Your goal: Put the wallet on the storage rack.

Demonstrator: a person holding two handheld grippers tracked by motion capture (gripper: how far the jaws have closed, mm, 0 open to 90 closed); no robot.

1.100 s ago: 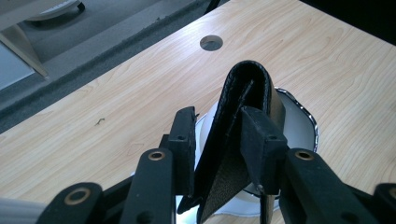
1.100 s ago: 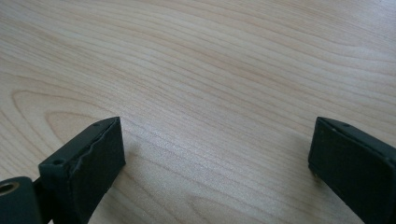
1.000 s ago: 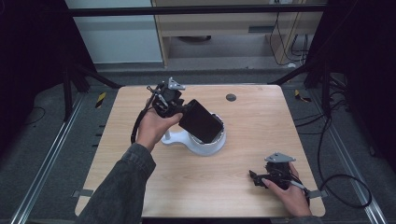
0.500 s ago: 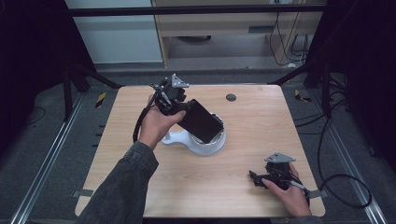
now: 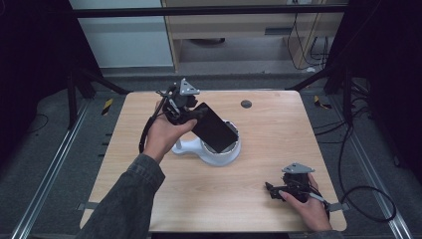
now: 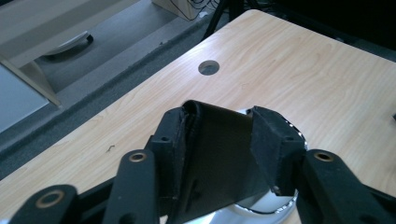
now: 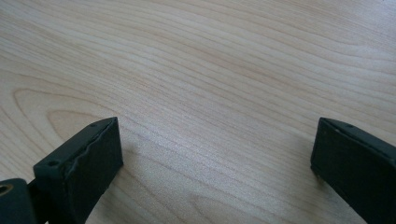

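Flat black rectangular slab, phone-like, sits just left of centre in the high view, lower end resting in the white round plastic cradle with a foot, upper end up between the jaws of the left gripper. Long axis runs upper left to lower right in that frame, tilted, high end at the gripper, low end in the dish. In the left gripper view, slab lies straight ahead between the two black pads, left pad flush along its edge, right pad at the other edge; jaws have just been opening, partly spread, contact on the right side hard to confirm, so grip looks to be letting go rather than pinching hard. Cradle rim visible as a shiny arc under the slab. Right gripper parked at lower right of the high view, well apart from slab and cradle, jaws spread wide over bare light wooden tabletop, nothing between them. Left hand clearly the nearer one. Judgement: coming move turns on backing out along the slab's long axis, toward upper left, without dragging the slab off the dish.
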